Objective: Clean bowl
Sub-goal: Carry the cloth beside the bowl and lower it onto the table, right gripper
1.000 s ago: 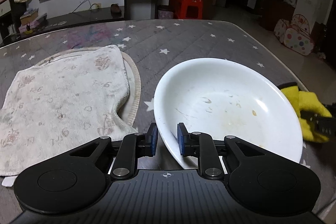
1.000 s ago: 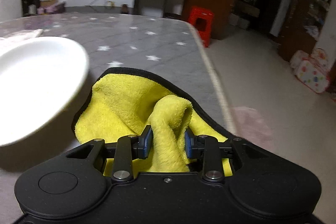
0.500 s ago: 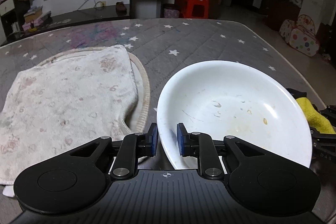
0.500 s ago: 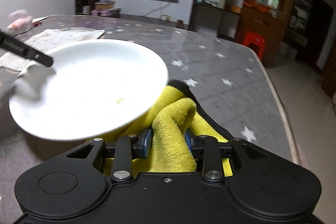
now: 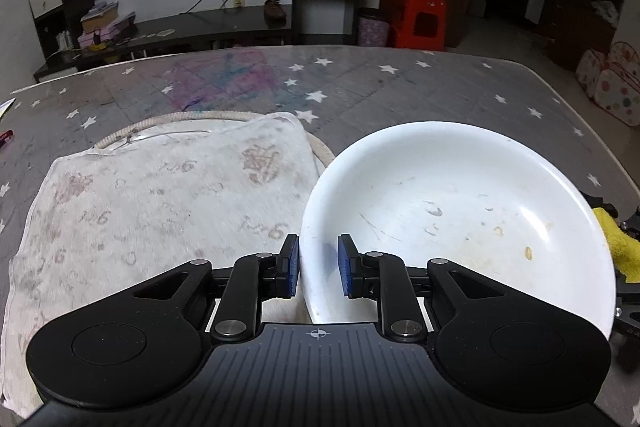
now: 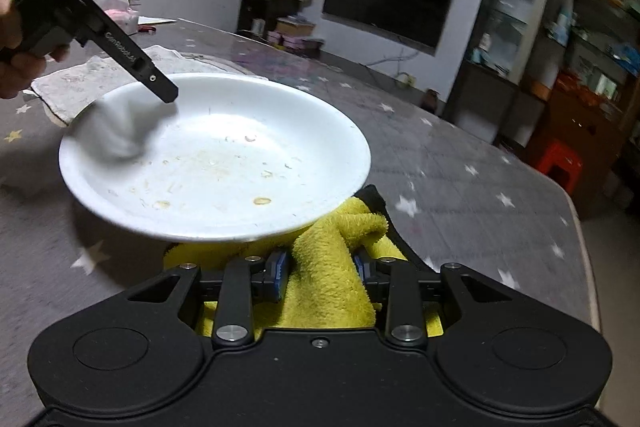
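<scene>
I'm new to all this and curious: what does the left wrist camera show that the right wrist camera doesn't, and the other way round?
Only the left wrist view shows the left gripper up close, shut on the rim of the white bowl, with the whole pale cloth lying beside it. Only the right wrist view shows the right gripper shut on the yellow towel, plus the hand holding the left gripper. Both show the bowl with its food stains, the starred table and the television.
</scene>
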`<act>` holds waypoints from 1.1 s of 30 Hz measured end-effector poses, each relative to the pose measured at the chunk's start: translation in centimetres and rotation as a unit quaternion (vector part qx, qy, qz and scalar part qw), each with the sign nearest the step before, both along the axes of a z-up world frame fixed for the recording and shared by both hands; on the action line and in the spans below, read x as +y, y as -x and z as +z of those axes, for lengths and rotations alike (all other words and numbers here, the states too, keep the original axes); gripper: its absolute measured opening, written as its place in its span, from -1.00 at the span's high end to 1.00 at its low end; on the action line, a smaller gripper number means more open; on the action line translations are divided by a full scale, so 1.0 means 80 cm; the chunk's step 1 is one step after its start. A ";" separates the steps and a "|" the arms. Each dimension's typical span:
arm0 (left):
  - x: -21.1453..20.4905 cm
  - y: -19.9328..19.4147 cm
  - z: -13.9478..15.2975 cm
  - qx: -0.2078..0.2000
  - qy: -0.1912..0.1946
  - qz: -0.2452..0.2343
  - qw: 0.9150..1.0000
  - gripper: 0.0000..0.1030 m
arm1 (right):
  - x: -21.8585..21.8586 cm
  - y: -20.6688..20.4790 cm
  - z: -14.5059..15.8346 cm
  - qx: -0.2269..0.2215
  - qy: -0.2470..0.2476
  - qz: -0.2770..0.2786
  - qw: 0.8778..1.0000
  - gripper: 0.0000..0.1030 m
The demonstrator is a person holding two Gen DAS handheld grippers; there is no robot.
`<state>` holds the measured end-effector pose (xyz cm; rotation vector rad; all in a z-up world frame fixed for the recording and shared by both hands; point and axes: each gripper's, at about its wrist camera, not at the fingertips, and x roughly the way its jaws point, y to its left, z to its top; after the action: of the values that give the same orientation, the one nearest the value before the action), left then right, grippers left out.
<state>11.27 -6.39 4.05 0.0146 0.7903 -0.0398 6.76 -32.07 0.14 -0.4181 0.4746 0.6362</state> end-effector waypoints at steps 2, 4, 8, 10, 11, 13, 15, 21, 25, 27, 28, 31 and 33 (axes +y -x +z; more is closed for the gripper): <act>-0.001 0.001 -0.001 -0.003 -0.004 -0.003 1.000 0.57 | -0.002 -0.004 0.002 0.001 -0.001 0.006 1.000 0.31; -0.002 0.002 -0.002 -0.004 -0.004 -0.003 1.000 0.56 | -0.007 -0.004 0.004 0.001 -0.004 0.002 1.000 0.15; -0.002 0.004 -0.001 -0.003 -0.003 0.002 1.000 0.50 | -0.016 0.003 0.007 -0.002 -0.006 -0.011 1.000 -0.07; -0.003 0.006 -0.001 -0.004 -0.005 0.004 1.000 0.45 | -0.019 0.006 0.008 0.000 -0.009 -0.015 1.000 -0.16; -0.004 0.007 -0.001 -0.005 -0.006 0.005 1.000 0.42 | -0.023 0.008 0.009 0.001 -0.014 -0.023 1.000 -0.17; -0.004 0.012 0.000 -0.007 -0.007 0.006 1.000 0.32 | -0.027 0.006 0.012 0.006 -0.022 -0.031 0.999 -0.17; -0.003 0.018 0.003 -0.013 -0.007 0.007 1.000 0.24 | -0.033 0.008 0.017 0.012 -0.034 -0.043 0.998 -0.20; 0.004 0.041 0.015 -0.035 0.004 0.016 0.999 -0.04 | -0.045 0.023 0.033 0.007 -0.069 -0.084 0.994 -0.43; 0.006 0.061 0.018 -0.044 0.011 0.022 0.999 -0.15 | -0.051 0.038 0.039 0.004 -0.083 -0.110 0.990 -0.53; 0.008 0.071 0.020 -0.048 0.015 0.025 0.998 -0.17 | -0.055 0.045 0.041 0.006 -0.091 -0.124 0.988 -0.55; 0.009 0.076 0.021 -0.049 0.016 0.027 0.998 -0.18 | -0.057 0.049 0.042 0.008 -0.096 -0.131 0.987 -0.55; 0.013 0.092 0.022 -0.054 0.016 0.036 0.998 -0.21 | -0.062 0.062 0.041 0.008 -0.110 -0.150 0.983 -0.56; 0.016 0.104 0.022 -0.059 0.014 0.042 0.997 -0.29 | -0.067 0.072 0.040 0.010 -0.121 -0.167 0.978 -0.59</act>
<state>2.92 -5.14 5.81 -0.0414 0.6721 0.0290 0.97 -37.42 3.34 -0.0962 0.4675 0.3656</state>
